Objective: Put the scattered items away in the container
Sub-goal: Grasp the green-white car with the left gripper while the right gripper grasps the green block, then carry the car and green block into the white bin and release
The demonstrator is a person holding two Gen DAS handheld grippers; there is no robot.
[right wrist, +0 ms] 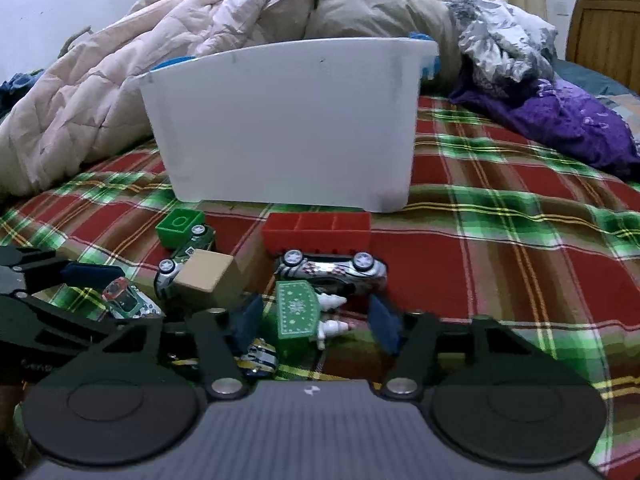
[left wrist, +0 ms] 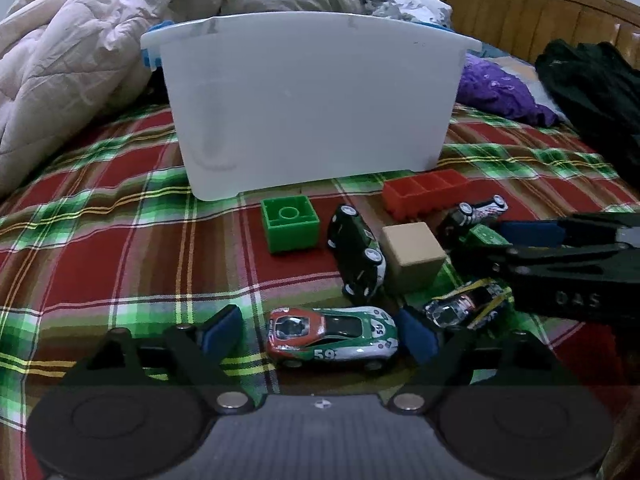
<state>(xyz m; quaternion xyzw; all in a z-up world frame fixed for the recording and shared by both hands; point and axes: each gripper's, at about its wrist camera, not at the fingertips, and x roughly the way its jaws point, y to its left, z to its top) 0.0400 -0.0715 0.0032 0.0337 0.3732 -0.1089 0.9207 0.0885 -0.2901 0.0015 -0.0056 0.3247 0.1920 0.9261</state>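
Observation:
A white plastic bin (left wrist: 308,100) stands on the plaid bed; it also shows in the right wrist view (right wrist: 280,128). My left gripper (left wrist: 320,336) is open, its pads on either side of a red, green and white toy car numbered 59 (left wrist: 332,338). My right gripper (right wrist: 316,320) is open around a small green toy piece (right wrist: 298,314); it enters the left wrist view (left wrist: 560,256) from the right. Nearby lie a green brick (left wrist: 289,223), a dark green car (left wrist: 358,254), a wooden cube (left wrist: 414,254), a red brick (left wrist: 424,192), a silver car (right wrist: 332,270) and a black-yellow car (left wrist: 466,306).
A pink quilt (left wrist: 60,64) is heaped behind and left of the bin. Purple cloth (left wrist: 500,90) and dark clothing (left wrist: 592,92) lie at the right. A wooden headboard (left wrist: 540,8) stands at the back right. The plaid cover (left wrist: 100,220) stretches left of the toys.

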